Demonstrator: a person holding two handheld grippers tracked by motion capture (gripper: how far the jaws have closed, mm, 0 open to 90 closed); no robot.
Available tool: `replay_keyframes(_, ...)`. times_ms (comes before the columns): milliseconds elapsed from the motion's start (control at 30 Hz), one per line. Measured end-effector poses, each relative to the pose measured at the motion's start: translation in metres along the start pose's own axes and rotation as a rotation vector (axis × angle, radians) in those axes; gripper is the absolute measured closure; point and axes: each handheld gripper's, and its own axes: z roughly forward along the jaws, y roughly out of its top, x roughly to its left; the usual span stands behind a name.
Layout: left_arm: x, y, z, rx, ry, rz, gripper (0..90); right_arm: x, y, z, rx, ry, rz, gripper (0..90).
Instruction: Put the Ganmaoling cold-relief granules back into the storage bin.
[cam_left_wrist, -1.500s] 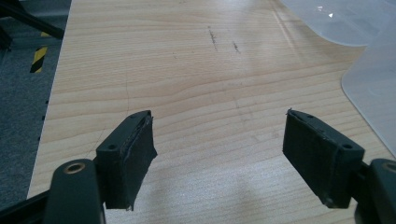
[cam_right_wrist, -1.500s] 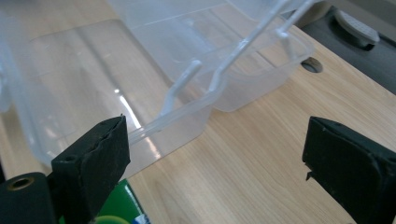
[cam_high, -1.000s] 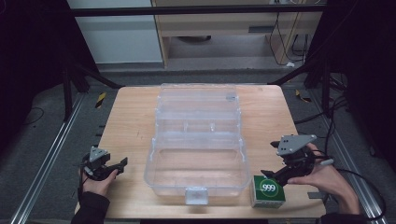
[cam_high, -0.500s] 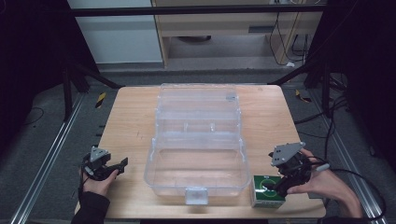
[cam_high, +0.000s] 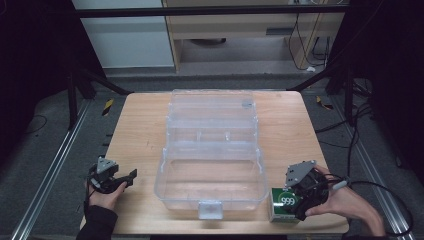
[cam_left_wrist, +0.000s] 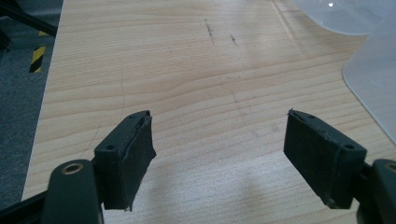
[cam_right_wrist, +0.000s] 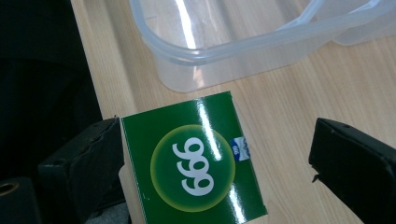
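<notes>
the green box (cam_right_wrist: 194, 165) sits on the worktop (cam_high: 295, 130) near its front right corner, just beside the clear open case (cam_high: 212, 165). the right hand-held gripper (cam_right_wrist: 215, 163) straddles it, jaws wide, one touching its side. centre the box before squeezing. the left hand-held gripper (cam_left_wrist: 219, 158) hangs open over bare wood.

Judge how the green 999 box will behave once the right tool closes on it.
The green box has flat sides, so it probably won't roll. Its glossy face could slip between the open right tool jaws. It looks like thin carton, likely light and crushable.
</notes>
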Motion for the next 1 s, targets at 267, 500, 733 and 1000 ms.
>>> replay_keyframes(267, 0.000, 0.000, 0.000, 0.001, 0.002, 0.001, 23.1, 0.006, -0.003, 0.008, 0.047, 0.015, -0.008, 2.4)
replay_keyframes(500, 0.000, 0.000, 0.000, 0.002, 0.002, 0.002, 23.1, 0.008, -0.003, 0.015, 0.079, 0.009, -0.021, 1.1)
replay_keyframes(733, 0.000, 0.000, 0.000, 0.002, 0.002, 0.002, 23.1, 0.011, -0.001, 0.023, 0.126, 0.016, -0.044, 0.6)
replay_keyframes(1000, 0.000, 0.000, 0.000, 0.004, 0.004, 0.002, 23.1, 0.012, -0.004, 0.034, 0.158, 0.031, -0.048, 0.6)
